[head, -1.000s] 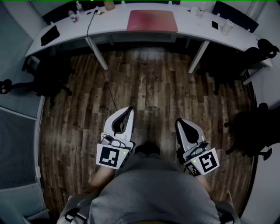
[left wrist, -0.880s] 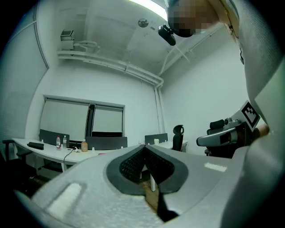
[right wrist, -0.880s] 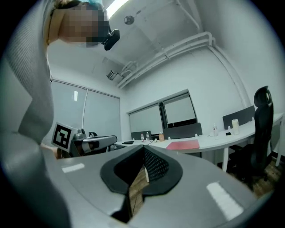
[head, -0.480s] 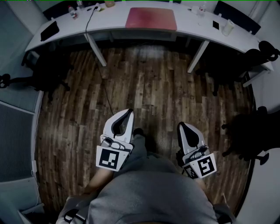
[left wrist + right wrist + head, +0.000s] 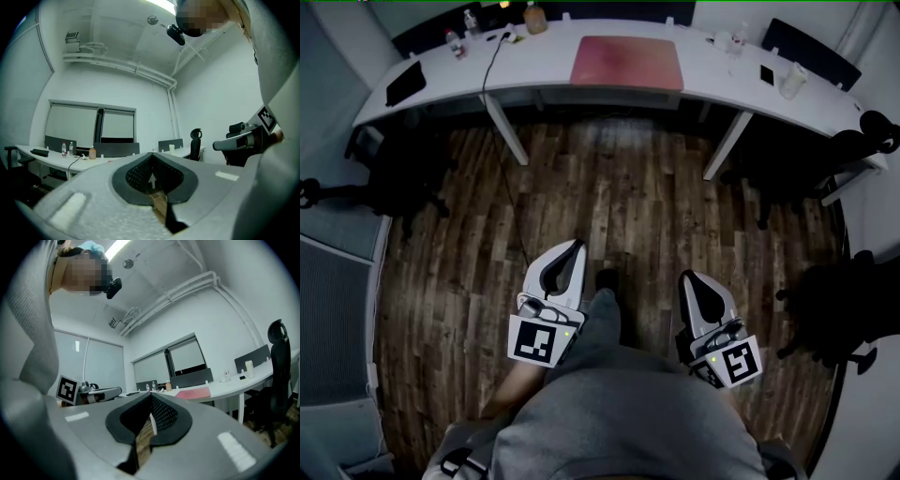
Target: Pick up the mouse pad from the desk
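Here, the pinkish-red rectangular mouse pad [image 5: 626, 63] lies flat at the top centre of the head view, on the long white curved desk [image 5: 553, 58], untouched and well apart from both grippers. The left gripper [image 5: 573, 247] sits in the lower left-centre of that frame and the right gripper [image 5: 688, 279] in the lower right-centre. Both are over the dark wooden plank floor [image 5: 619, 197], and both point toward the desk. Each gripper's own view shows its jaws clenched together with nothing between them, only floor boards showing through the slit below the tips.

On the desk, left of the pad, a thin black cable [image 5: 491, 58] runs across the top and down over the front edge. Beyond it, in the upper left, stand two clear plastic bottles [image 5: 454, 40] and an amber bottle [image 5: 534, 16], with a flat black slab [image 5: 406, 81] nearer the desk's left end. To the pad's right are a small black flat object [image 5: 766, 75] and a white cup [image 5: 789, 82]. Black office chairs [image 5: 839, 300] stand at the frame's edges. The person's grey garment [image 5: 619, 417] fills the bottom.
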Tool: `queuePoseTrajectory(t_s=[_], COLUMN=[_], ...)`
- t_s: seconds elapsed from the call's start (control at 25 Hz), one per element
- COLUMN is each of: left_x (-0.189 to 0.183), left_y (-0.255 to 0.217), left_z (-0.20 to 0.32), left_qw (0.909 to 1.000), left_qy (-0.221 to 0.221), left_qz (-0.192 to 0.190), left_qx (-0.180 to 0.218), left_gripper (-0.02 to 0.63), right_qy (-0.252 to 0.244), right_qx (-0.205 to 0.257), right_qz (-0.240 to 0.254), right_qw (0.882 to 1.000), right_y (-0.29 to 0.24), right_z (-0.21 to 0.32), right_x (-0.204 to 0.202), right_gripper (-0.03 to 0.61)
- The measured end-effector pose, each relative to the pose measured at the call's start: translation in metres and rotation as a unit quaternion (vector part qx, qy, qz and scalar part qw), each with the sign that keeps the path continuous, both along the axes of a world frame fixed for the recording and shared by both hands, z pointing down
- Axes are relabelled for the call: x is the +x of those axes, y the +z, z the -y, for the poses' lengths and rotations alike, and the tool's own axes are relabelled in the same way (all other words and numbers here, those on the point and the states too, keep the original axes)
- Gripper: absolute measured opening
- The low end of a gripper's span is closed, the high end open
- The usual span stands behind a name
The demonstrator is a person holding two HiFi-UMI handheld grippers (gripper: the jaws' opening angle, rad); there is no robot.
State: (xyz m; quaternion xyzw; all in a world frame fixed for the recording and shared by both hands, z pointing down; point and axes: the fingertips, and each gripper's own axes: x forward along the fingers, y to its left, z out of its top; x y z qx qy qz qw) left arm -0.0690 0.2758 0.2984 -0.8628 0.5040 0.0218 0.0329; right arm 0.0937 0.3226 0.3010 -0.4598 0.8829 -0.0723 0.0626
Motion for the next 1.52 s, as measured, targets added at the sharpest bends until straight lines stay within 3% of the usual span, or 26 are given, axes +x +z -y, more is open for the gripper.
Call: queuePoseTrajectory(t_s=[0.48, 0.68, 0.92, 1.24, 1.52], left_x=[-0.008, -0.023, -0.037, -0.027, -0.040], left_y=[-0.024, -0.024, -0.012, -0.007, -0.010], left_z=[0.169, 0.223, 0.265, 0.289, 0.302], left_qw=[0.9990, 0.9992, 0.9990, 0.9991, 0.9994], left_qy=[0.037, 0.032, 0.042, 0.041, 0.027], left_qz=[0.001, 0.006, 0.013, 0.014, 0.019], left_qx=[0.024, 0.025, 0.005, 0.001, 0.005], left_gripper=[-0.002, -0.002, -0.002, -0.002, -0.002], right_qy=[0.029, 0.034, 0.040, 0.038, 0.039], right_qx=[0.019, 0.019, 0.010, -0.028, -0.004], right_qz=[-0.006, -0.001, 0.015, 0.036, 0.032], right_qw=[0.999, 0.999, 0.999, 0.998, 0.999], right_y=[-0.013, -0.014, -0.012, 0.004, -0.009], right_z=[0.168, 0.223, 0.264, 0.289, 0.308], right_x=[-0.006, -0.017, -0.030, -0.019, -0.021], right_gripper=[-0.005, -0.005, -0.005, -0.005, -0.005])
